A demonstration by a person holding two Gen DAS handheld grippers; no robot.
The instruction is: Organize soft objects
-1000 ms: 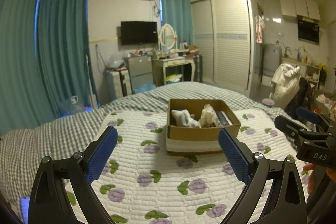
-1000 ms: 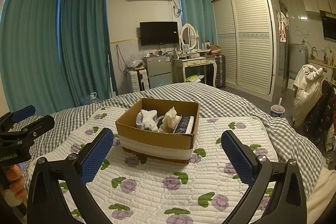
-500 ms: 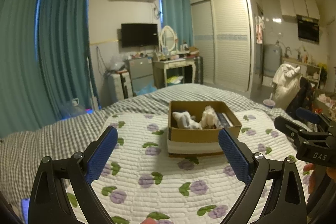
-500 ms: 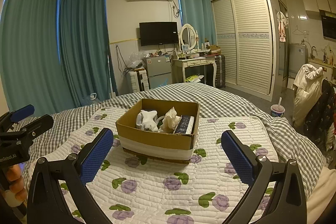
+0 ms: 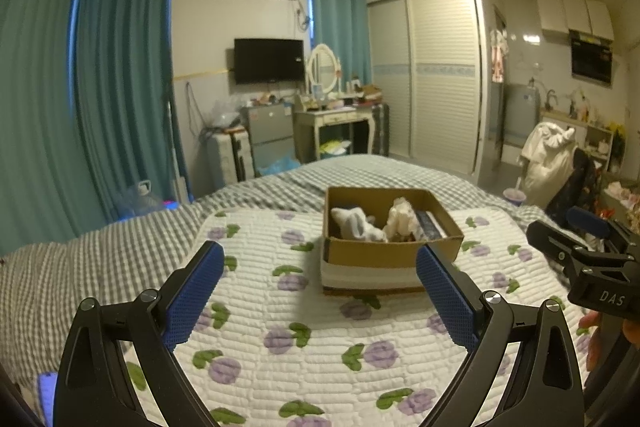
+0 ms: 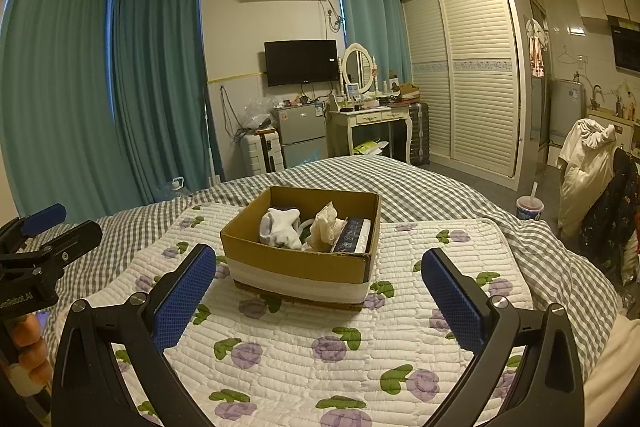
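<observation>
A brown cardboard box (image 5: pixel 390 255) (image 6: pixel 296 261) stands on the floral quilt (image 5: pixel 304 339) (image 6: pixel 352 355) on the bed. Inside lie a white soft item (image 5: pixel 354 223) (image 6: pixel 280 229), a cream soft item (image 5: pixel 402 219) (image 6: pixel 326 231) and a dark flat pack (image 5: pixel 430 225) (image 6: pixel 352 235). My left gripper (image 5: pixel 318 291) is open and empty, held above the quilt short of the box. My right gripper (image 6: pixel 318 293) is open and empty, also short of the box. Each shows at the edge of the other's view, the right one (image 5: pixel 580 255) and the left one (image 6: pixel 40 247).
A grey checked bedspread (image 5: pixel 80 259) (image 6: pixel 440 195) lies under the quilt. Beyond the bed are teal curtains (image 6: pixel 152 87), a small fridge (image 6: pixel 300 135), a dressing table (image 6: pixel 376 119), a wardrobe (image 6: pixel 476 75) and a chair with clothes (image 6: pixel 592 167).
The left wrist view has risen and pulled back slightly, so the box sits smaller and lower. The right wrist view is almost unchanged. Both grippers stay open.
</observation>
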